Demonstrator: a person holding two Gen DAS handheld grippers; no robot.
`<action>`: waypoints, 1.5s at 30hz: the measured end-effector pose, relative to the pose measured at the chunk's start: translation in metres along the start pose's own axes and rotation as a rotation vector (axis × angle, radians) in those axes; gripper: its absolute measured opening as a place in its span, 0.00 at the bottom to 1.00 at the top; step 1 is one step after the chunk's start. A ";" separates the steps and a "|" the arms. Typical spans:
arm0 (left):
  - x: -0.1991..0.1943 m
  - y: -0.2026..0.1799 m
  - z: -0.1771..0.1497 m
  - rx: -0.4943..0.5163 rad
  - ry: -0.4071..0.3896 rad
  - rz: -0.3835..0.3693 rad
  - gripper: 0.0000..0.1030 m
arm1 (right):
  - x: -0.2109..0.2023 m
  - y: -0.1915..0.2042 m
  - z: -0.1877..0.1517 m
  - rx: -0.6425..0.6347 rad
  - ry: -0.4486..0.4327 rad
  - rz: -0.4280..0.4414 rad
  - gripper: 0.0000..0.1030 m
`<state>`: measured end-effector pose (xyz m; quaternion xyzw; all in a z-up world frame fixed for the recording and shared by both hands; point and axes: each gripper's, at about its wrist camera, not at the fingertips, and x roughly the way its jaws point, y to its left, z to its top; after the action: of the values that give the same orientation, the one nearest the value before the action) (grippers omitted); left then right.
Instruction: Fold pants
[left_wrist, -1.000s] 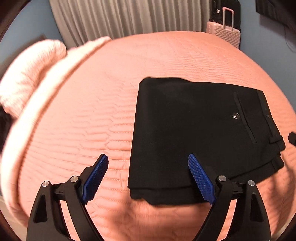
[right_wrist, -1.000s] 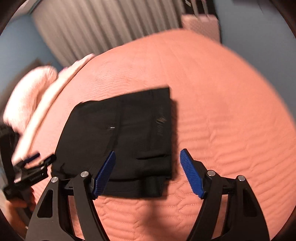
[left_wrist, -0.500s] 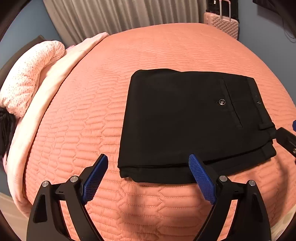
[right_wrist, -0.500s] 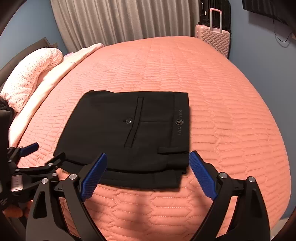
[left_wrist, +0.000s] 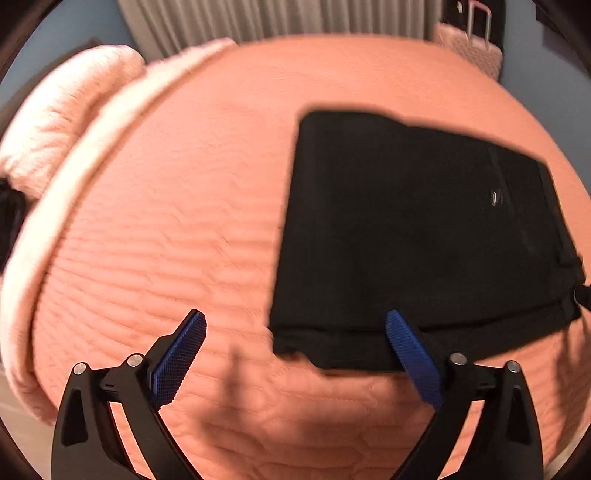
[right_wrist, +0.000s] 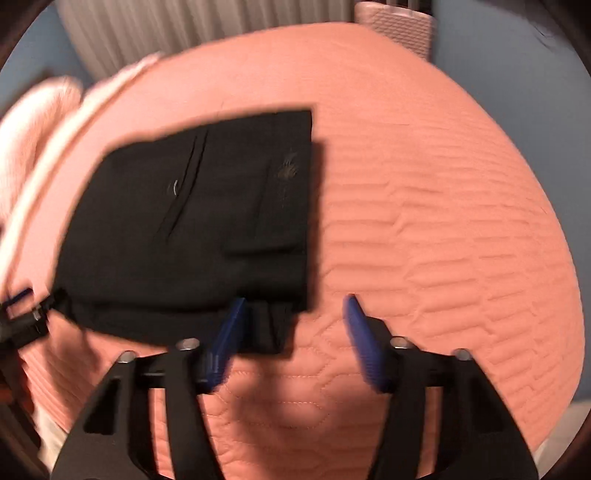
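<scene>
Pants (left_wrist: 417, 236) lie folded in compact rectangle on bed (left_wrist: 184, 221), centre-right of left view. Left tongs (left_wrist: 295, 354) and right tongs (right_wrist: 293, 325) both spread, gripping nothing (frames blurred). Folding looks finished; maybe final tidy left.

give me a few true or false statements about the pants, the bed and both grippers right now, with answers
1. The black pants lie folded into a compact rectangle on the orange quilted bedspread. True.
2. The left gripper is shut on the pants. False: its jaws stand wide open, holding nothing.
3. The right gripper is open. True.
4. A pink suitcase stands beyond the far end of the bed. True.
5. The pants hang from a hanger. False: they rest flat on the bedspread.
</scene>
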<state>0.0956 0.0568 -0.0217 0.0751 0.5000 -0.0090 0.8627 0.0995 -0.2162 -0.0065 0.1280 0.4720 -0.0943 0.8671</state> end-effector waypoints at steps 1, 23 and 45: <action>-0.008 -0.003 0.005 0.008 -0.032 -0.005 0.93 | -0.003 0.016 0.017 -0.035 -0.026 0.036 0.51; 0.026 -0.026 -0.009 0.059 0.060 -0.164 0.95 | 0.154 0.200 0.139 -0.314 0.242 0.361 0.17; 0.033 -0.016 -0.007 0.037 0.067 -0.177 0.95 | 0.073 0.162 0.150 -0.247 0.040 0.159 0.08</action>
<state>0.1047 0.0434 -0.0554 0.0466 0.5332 -0.0919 0.8397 0.3041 -0.1121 0.0318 0.0589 0.4855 0.0360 0.8715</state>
